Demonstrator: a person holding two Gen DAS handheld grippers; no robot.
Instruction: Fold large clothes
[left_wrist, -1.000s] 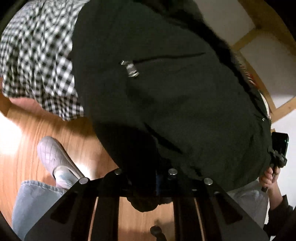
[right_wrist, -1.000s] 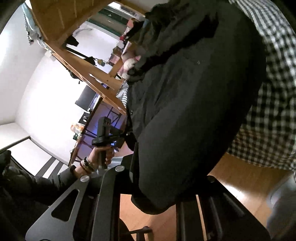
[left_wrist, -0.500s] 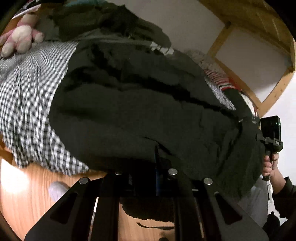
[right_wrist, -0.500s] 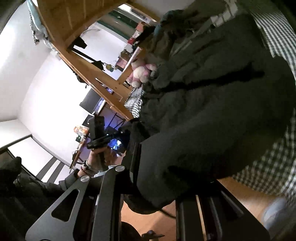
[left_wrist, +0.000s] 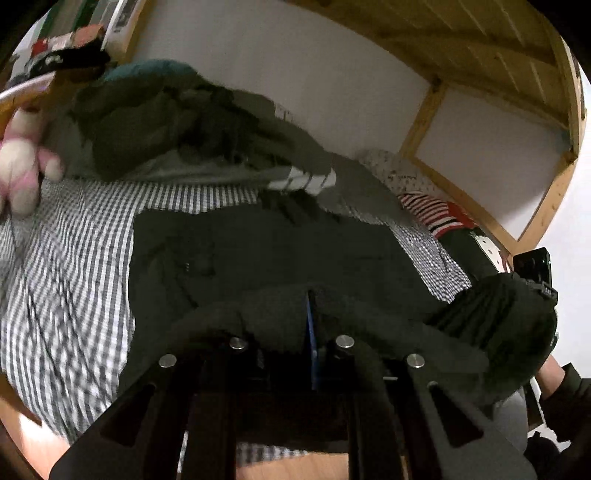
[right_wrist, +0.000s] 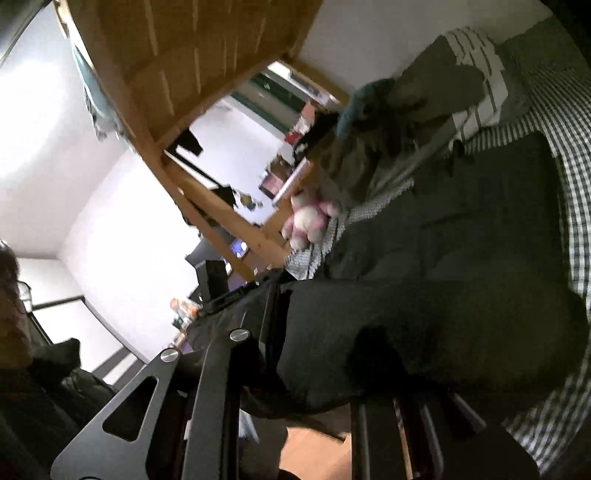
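A large black jacket lies spread on the checkered bed cover, its near hem lifted. My left gripper is shut on that hem, the cloth bunched over the fingers. My right gripper is shut on the jacket's other hem corner; it also shows at the right edge of the left wrist view. The fingertips of both are hidden in cloth.
A heap of dark and grey clothes lies at the back of the bed, with a pink plush toy on the left and striped cloth on the right. Wooden bunk beams stand overhead. Wood floor lies below.
Both grippers have swung up and forward with the jacket hem. The jacket that hung down over the bed edge now lies across the bed top.
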